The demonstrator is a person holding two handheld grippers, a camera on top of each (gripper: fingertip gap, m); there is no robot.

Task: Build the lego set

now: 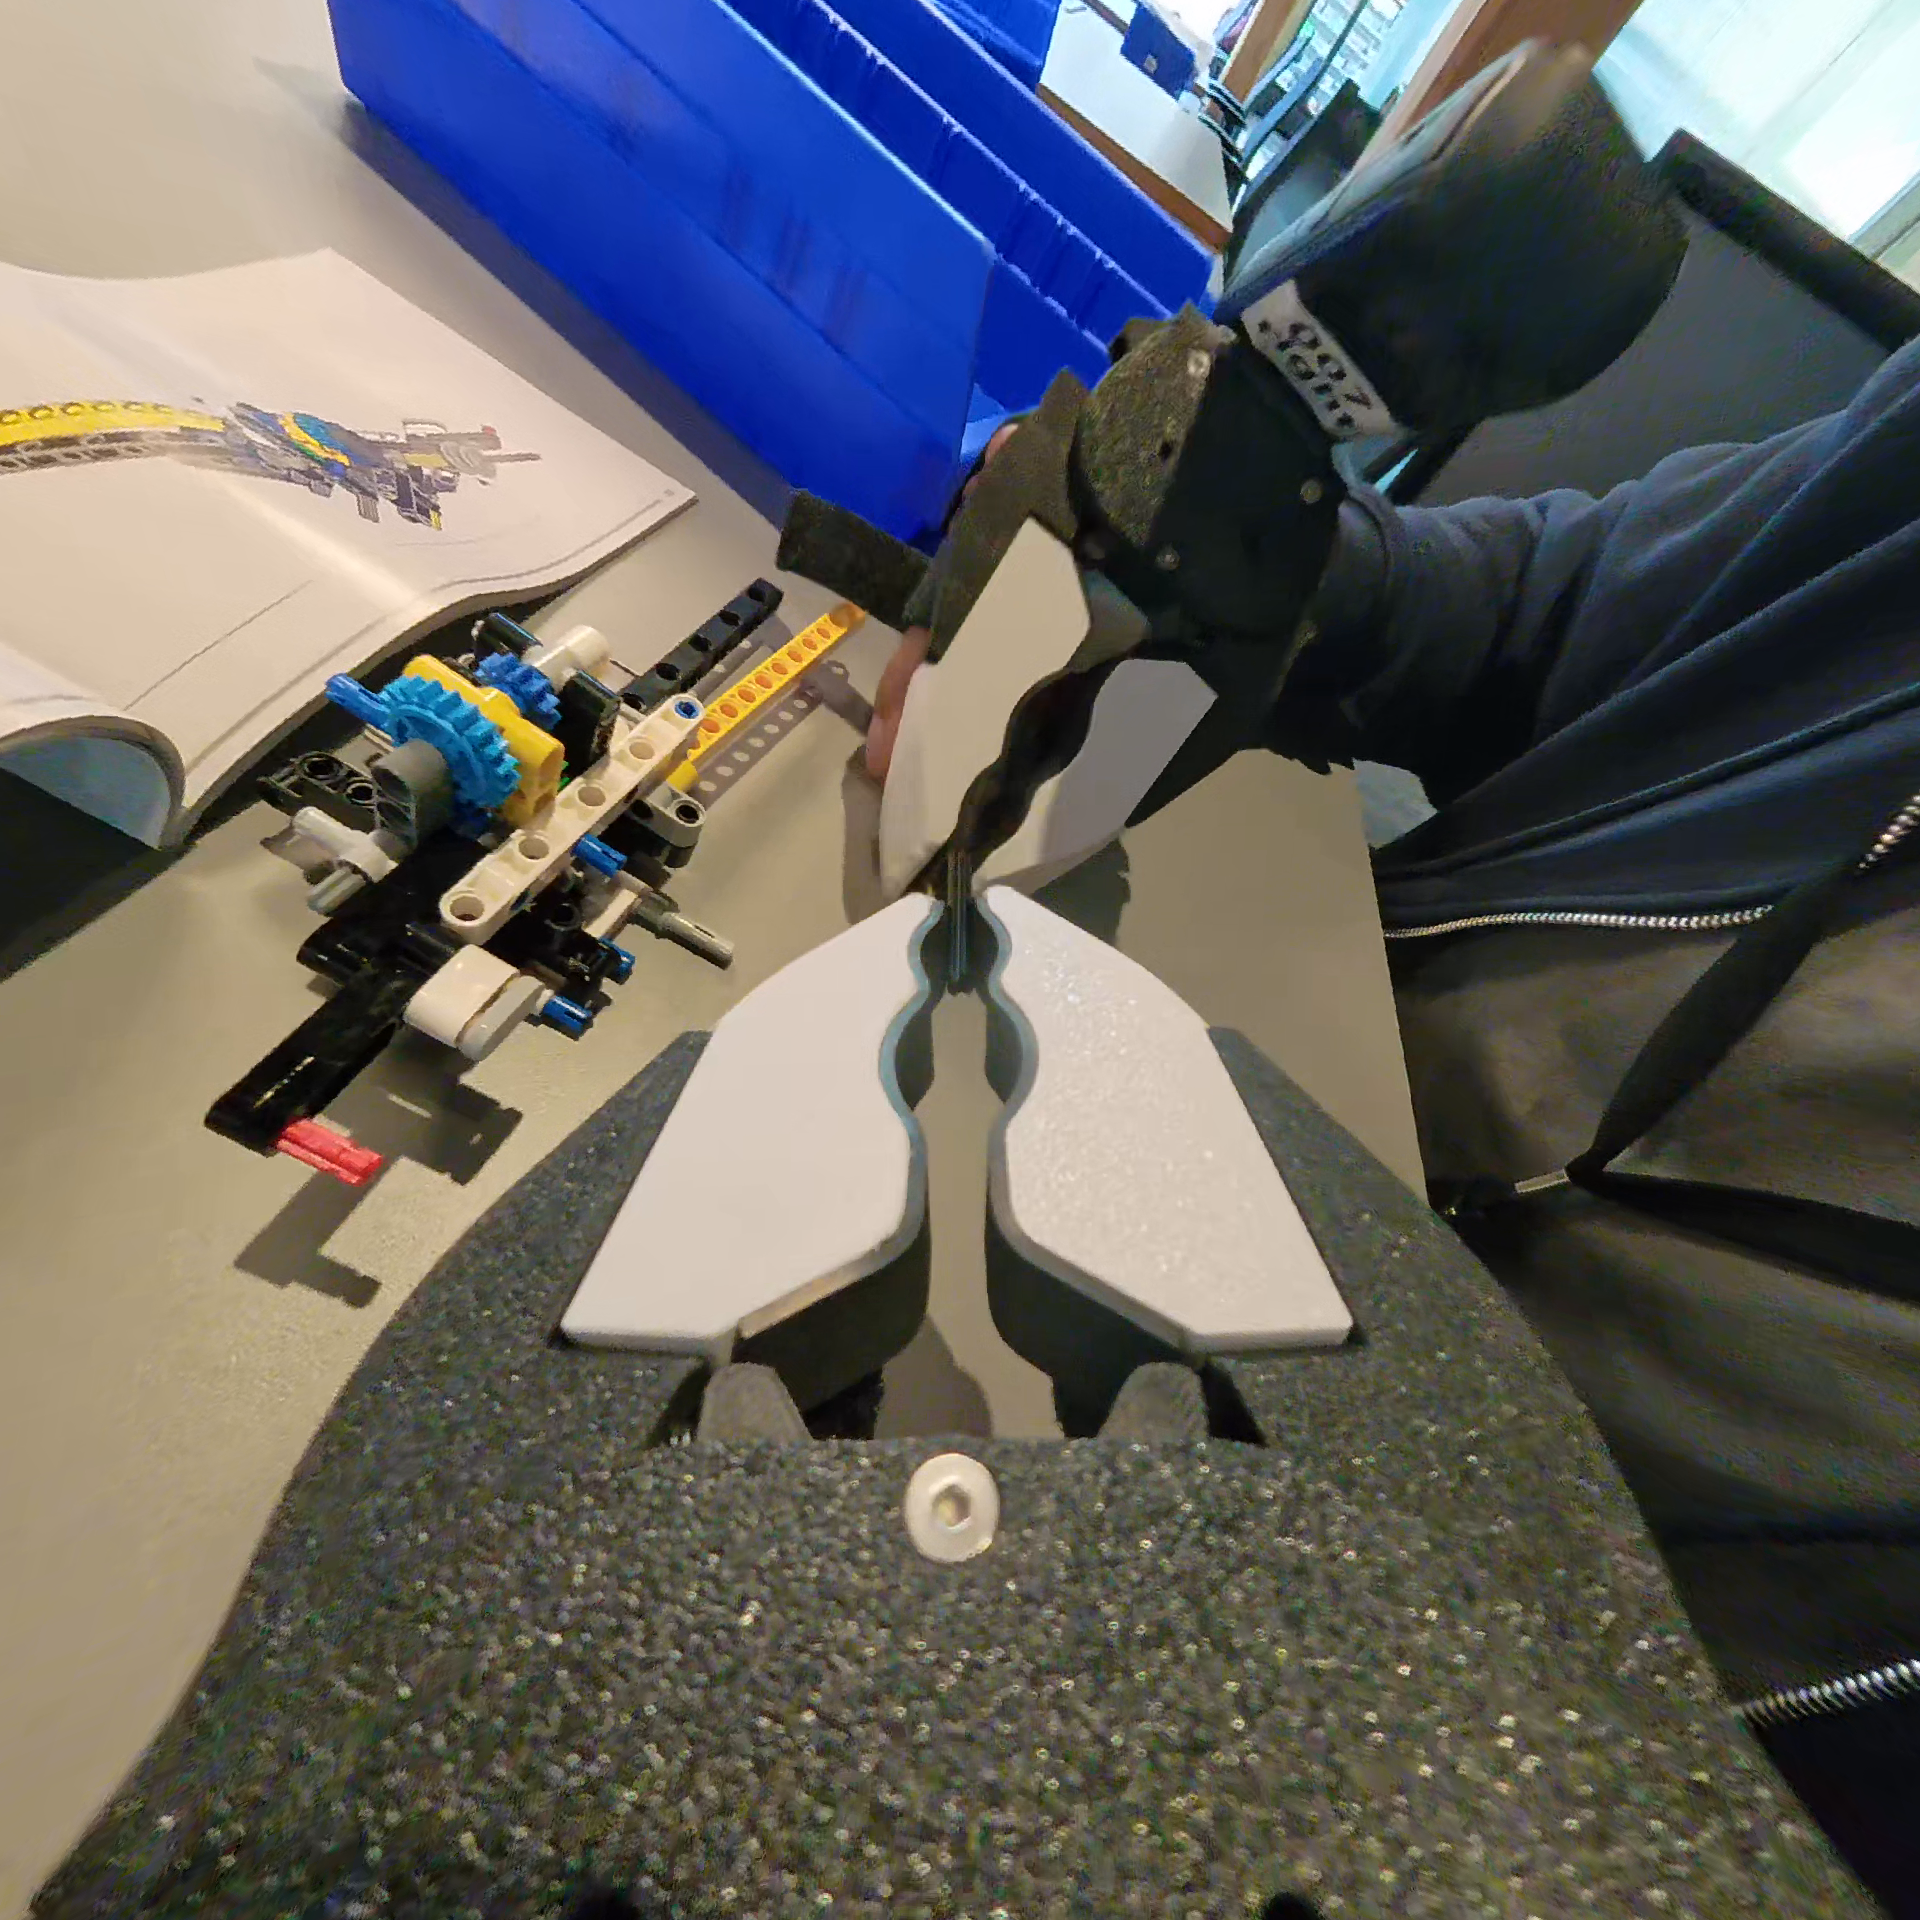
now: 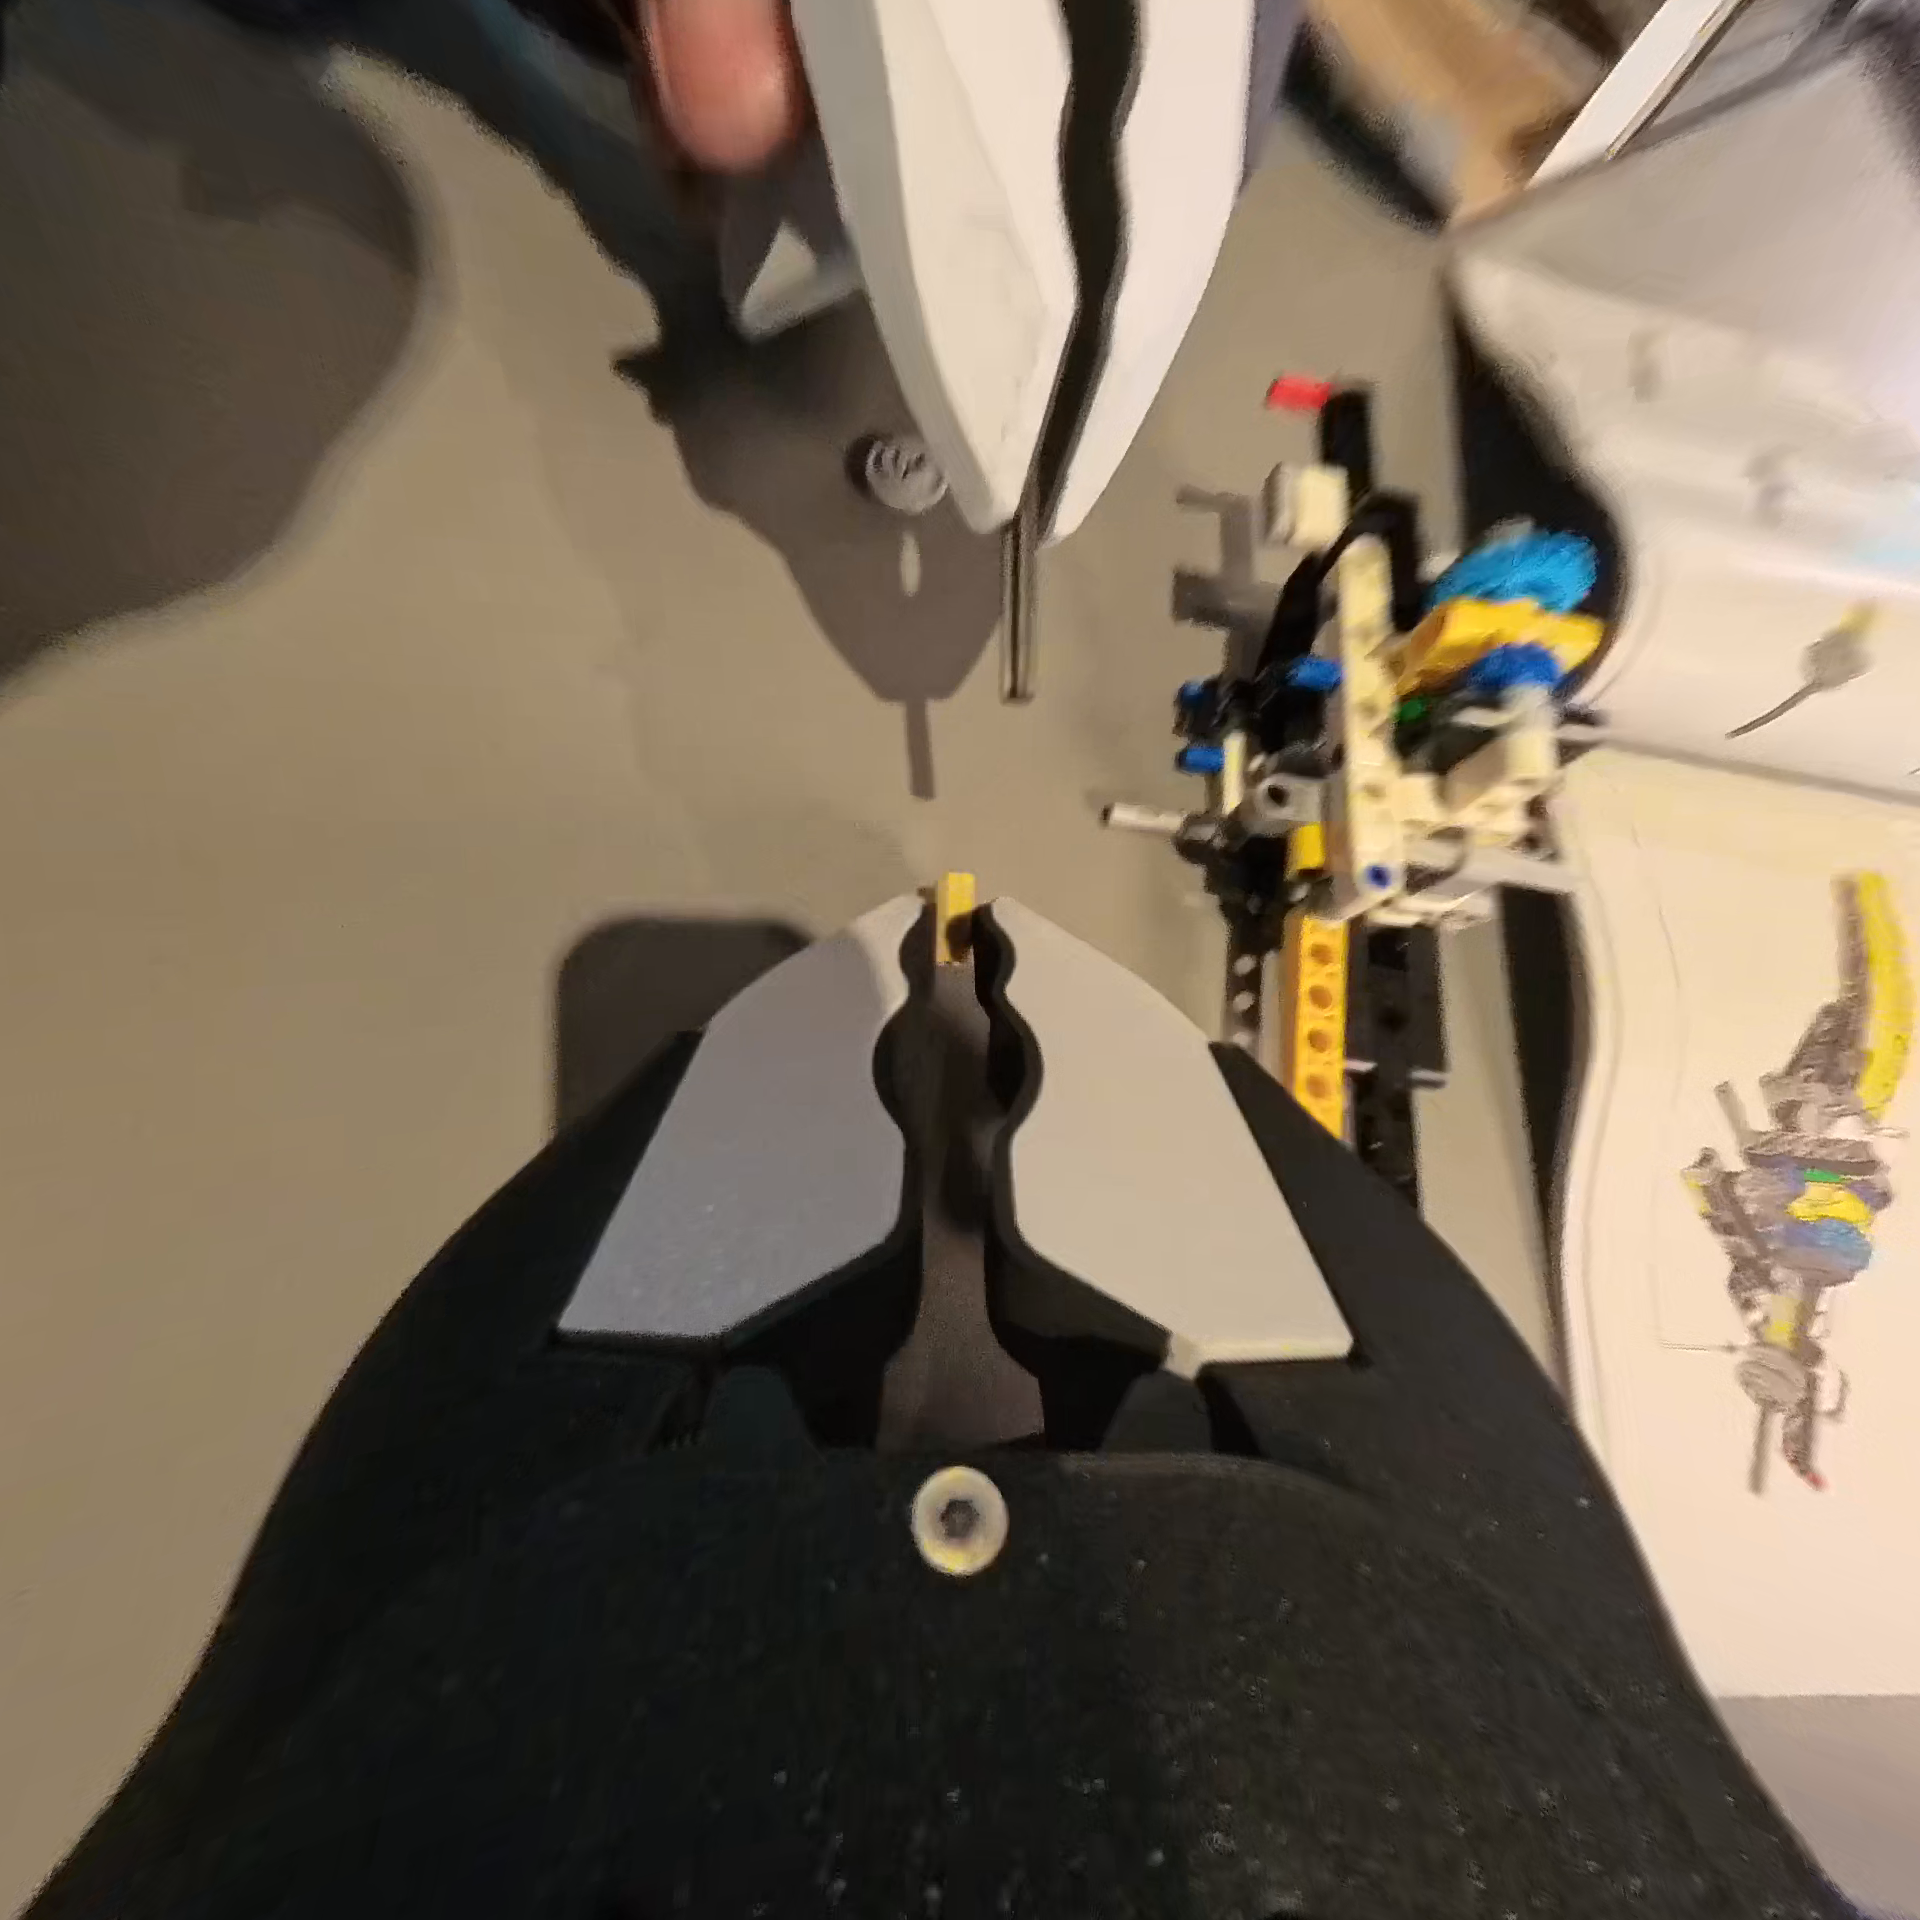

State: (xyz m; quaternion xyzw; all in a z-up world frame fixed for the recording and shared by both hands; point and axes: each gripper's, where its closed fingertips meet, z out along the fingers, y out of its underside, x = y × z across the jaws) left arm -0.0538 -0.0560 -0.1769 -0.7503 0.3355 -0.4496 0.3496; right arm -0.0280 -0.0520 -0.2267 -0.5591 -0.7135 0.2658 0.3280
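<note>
Lego model (image 1: 499, 821) sits half-built on the surface (image 1: 156, 1455) beside both grippers, left gripper (image 1: 958, 935) pinching a thin dark axle (image 1: 956, 940), right gripper (image 2: 954, 925) clamping a small yellow piece (image 2: 954, 920), apparently to join them.

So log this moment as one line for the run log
left tongs: shut on thin dark axle | right tongs: shut on small yellow piece | lego model: on table, untouched | manual: open

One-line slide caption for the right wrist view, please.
Right tongs pinch a small yellow piece facing the left tongs' thin dark axle, beside the part-built model.
</note>
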